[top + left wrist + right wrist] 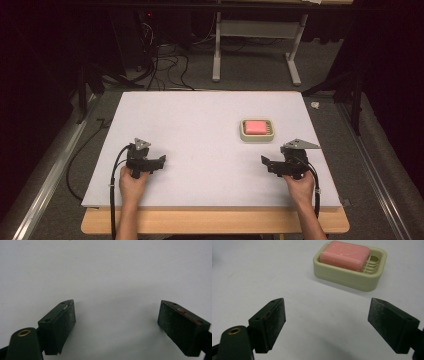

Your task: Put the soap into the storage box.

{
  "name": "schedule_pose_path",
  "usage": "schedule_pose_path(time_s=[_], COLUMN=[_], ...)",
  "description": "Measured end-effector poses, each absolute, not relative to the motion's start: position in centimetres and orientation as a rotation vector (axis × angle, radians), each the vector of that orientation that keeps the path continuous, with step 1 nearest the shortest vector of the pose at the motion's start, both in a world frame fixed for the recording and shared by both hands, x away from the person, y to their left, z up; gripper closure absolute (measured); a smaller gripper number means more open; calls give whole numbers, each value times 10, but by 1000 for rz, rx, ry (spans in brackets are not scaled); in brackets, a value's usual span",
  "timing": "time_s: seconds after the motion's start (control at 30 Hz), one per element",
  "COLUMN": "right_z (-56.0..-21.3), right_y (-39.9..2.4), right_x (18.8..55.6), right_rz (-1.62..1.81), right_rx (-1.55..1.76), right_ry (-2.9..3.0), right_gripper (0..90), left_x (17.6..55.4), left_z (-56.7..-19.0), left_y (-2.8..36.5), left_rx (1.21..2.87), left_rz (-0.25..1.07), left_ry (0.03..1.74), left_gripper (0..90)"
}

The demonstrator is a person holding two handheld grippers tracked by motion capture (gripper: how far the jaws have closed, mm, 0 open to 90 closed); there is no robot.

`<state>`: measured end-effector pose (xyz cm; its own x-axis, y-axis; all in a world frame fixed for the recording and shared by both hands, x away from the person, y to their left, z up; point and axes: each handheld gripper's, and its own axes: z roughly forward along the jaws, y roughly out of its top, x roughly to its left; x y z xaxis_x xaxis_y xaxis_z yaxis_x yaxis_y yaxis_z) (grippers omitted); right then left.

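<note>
The soap [345,255] lies in the dish [352,277] near the table's [200,150] right edge; it seems firm but slippery, so take its long sides. Both grippers, left [116,317] and right [327,317], have jaws spread wide and hold nothing.

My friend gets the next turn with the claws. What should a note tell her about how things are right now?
Left claw: open, holding nothing, low over the board near its left front.
Right claw: open, holding nothing, near the right front, aimed toward the dish.
Soap: pink bar lying in the beige dish, right of centre on the board, just beyond the right claw.
Done: nothing gripped yet.
Left: probably the right claw reaches for the soap or dish, since it is nearest.
</note>
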<state>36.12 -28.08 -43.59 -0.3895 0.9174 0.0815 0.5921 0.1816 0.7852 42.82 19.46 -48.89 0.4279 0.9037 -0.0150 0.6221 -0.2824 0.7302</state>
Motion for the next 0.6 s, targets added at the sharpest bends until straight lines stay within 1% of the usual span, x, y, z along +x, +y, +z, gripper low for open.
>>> schedule_pose_path(time_s=[0.6], right_z=[-452], right_y=[-271], right_x=[365], right_rz=[1011], right_rx=[1423], right_ry=[2092], right_gripper=[154], left_x=[428], left_z=[-489], left_y=[195], left_rx=[2013], left_rz=[539], left_ry=[1284], left_gripper=[151])
